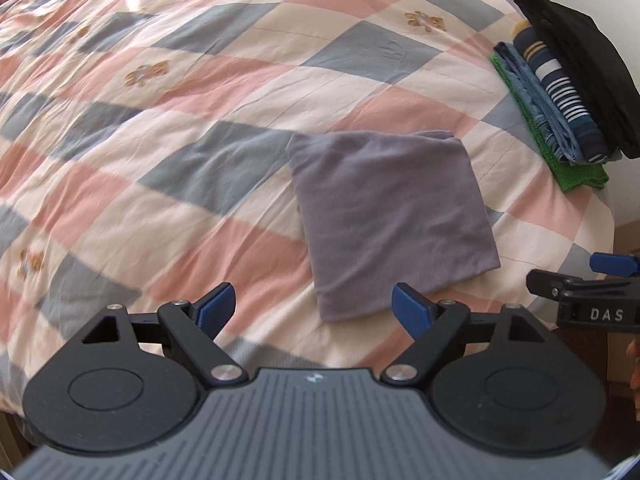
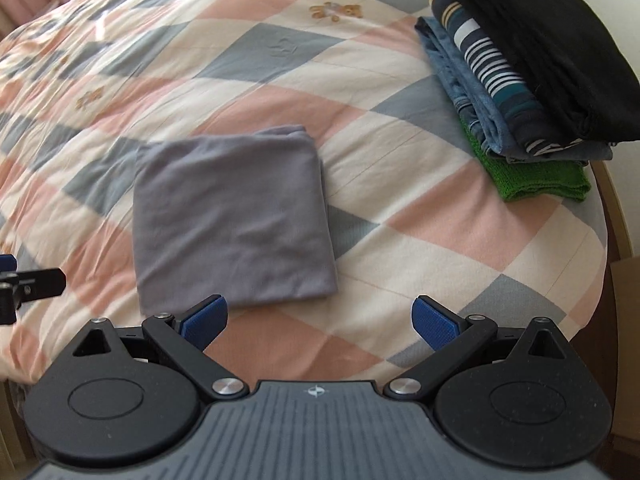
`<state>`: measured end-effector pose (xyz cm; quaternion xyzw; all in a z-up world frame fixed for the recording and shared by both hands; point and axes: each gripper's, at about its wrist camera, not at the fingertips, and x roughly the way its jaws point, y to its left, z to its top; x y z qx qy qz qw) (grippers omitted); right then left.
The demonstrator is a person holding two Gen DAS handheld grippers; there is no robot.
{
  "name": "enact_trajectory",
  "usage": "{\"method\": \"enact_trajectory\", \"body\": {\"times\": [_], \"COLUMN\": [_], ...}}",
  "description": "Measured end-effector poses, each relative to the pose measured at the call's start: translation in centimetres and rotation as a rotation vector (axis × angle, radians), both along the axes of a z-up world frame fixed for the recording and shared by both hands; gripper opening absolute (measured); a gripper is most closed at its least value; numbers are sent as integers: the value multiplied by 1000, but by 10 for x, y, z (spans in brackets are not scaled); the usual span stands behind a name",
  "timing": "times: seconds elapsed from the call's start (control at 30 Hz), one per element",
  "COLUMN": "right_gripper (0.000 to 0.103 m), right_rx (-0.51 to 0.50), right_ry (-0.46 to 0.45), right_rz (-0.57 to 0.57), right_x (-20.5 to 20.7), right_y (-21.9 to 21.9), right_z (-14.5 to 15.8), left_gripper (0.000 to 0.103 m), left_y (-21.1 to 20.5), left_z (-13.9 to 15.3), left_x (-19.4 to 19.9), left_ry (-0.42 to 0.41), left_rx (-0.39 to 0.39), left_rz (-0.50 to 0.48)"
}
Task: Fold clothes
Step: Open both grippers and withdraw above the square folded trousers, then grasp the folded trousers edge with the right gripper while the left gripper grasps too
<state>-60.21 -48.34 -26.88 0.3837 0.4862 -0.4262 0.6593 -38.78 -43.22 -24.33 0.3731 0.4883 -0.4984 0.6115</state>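
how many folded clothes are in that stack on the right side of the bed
4 that show: a green knit at the bottom, a blue denim piece on it, a striped garment above that, and a black one on top. Thinner pieces between could be hidden.

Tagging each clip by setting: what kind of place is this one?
Most likely a bedroom: the work surface is a bed under a checked quilt, with a folded grey garment lying on it and a stack of folded clothes near its edge.

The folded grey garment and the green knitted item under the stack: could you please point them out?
Folded grey garment (image 2: 232, 220), right wrist view, centre of top face.
Green knitted item (image 2: 532, 178), right wrist view, exposed front edge.
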Motion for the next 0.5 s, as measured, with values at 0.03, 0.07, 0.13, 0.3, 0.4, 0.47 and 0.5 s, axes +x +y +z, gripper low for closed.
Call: {"method": "enact_trajectory", "body": {"times": [0.03, 0.07, 0.13, 0.3, 0.4, 0.47, 0.5], "right_gripper": [101, 101, 101, 101, 101, 101, 101], "right_rx": [0, -3, -14, -23, -32, -31, -30], "right_ry": [-3, -7, -16, -68, -150, -212, -245], "right_rz": [-10, -19, -33, -77, -89, -96, -99], "right_x": [3, 6, 10, 5, -6, -13, -17], "right_y": [-3, -5, -9, -15, -18, -21, -24], "right_z": [-1, -2, -4, -13, -22, -31, -36], "left_gripper": [83, 83, 83, 83, 85, 85, 85], "left_y": [-5, -10, -18, -29, -30, -31, -31], "left_z": [-1, -3, -7, -21, -33, -44, -50], "left_x": [2, 4, 8, 22, 35, 42, 46], "left_ry": [4, 9, 14, 43, 105, 150, 173], "left_rx": [1, 3, 6, 21, 15, 13, 13], "left_rz": [-15, -30, -57, -77, -47, -19, -3]}}
